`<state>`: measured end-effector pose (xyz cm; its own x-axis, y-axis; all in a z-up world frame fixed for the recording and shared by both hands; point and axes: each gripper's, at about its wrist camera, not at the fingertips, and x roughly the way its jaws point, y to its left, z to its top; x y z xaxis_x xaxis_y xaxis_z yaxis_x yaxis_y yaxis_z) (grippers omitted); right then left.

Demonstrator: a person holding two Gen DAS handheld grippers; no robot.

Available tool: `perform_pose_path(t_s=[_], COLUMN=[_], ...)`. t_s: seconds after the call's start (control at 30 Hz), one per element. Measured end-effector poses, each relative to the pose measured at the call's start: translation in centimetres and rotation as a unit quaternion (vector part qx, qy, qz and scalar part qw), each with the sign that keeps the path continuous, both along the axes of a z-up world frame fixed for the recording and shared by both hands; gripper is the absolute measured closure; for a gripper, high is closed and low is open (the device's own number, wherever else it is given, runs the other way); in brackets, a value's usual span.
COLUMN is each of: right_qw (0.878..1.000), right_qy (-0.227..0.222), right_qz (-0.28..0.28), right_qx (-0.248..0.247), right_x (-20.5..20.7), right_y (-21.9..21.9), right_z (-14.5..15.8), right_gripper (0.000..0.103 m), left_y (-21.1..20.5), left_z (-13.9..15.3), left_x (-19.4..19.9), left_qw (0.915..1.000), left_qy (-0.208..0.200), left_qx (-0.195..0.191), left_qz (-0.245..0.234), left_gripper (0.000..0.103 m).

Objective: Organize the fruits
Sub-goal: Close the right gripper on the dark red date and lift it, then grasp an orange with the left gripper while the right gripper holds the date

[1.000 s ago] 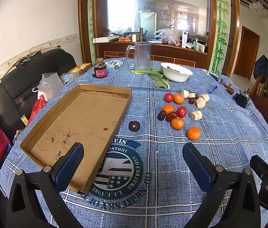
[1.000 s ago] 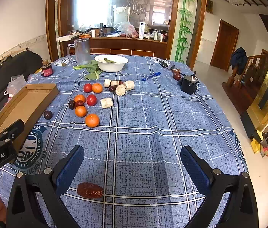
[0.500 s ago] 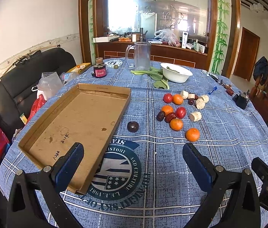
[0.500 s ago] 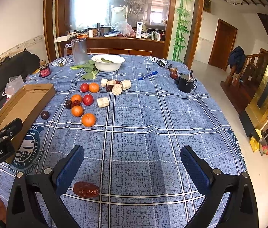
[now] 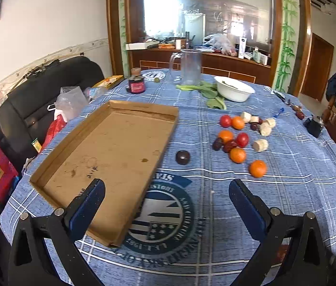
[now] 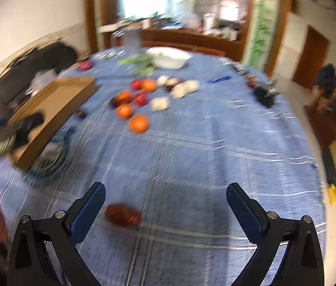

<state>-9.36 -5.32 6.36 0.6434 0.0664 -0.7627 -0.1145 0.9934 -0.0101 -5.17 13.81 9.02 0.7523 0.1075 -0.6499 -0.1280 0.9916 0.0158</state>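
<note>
An empty cardboard tray lies on the blue checked tablecloth, left of centre. A dark round fruit sits just right of it. Further right lies a cluster of oranges, red tomatoes, dark dates and pale banana pieces. My left gripper is open and empty above the tray's near corner. In the blurred right wrist view, my right gripper is open over the table, with a red date near its left finger. The fruit cluster lies ahead and to its left.
A white bowl, green leaves, a glass pitcher and a dark jar stand at the table's far side. A black sofa with bags is on the left. A small black object sits at the right edge.
The right gripper has swung quickly, blurring its view; the red date now lies nearer its left finger. The left gripper has shifted slightly toward the tray.
</note>
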Motion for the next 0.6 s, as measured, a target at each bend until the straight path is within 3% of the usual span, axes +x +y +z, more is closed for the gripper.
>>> perform_pose_path(t_s=[0.1,0.3,0.4,0.43,0.6], right_qw=[0.999,0.993,0.99,0.989,0.99], right_qy=[0.027,0.075,0.096,0.106,0.097], right_qz=[0.044,0.089,0.099,0.103,0.105], right_qx=[0.008,0.015,0.013,0.015,0.015], right_x=[-0.4,0.4,0.9,1.1,1.3], right_y=[1.1,3.1,3.6,3.8,4.0], right_z=[-1.5,-4.2,-5.3,-5.7,-5.3], right_gripper=[0.001,0.019,0.038,0.051,0.054], left_y=[0.7,1.6,1.8,1.8,0.9], left_z=[-0.3,-1.2,-1.4,-1.5,-1.7], left_x=[0.2,0.5,0.6,0.6,1.2], left_qw=[0.9999,0.9997,0.9996,0.9996,0.9993], left_qy=[0.004,0.021,0.025,0.026,0.032], left_qx=[0.004,0.0,0.005,0.006,0.011], left_qz=[0.01,0.015,0.01,0.008,-0.013], left_gripper=[0.0,0.0,0.0,0.0,0.0])
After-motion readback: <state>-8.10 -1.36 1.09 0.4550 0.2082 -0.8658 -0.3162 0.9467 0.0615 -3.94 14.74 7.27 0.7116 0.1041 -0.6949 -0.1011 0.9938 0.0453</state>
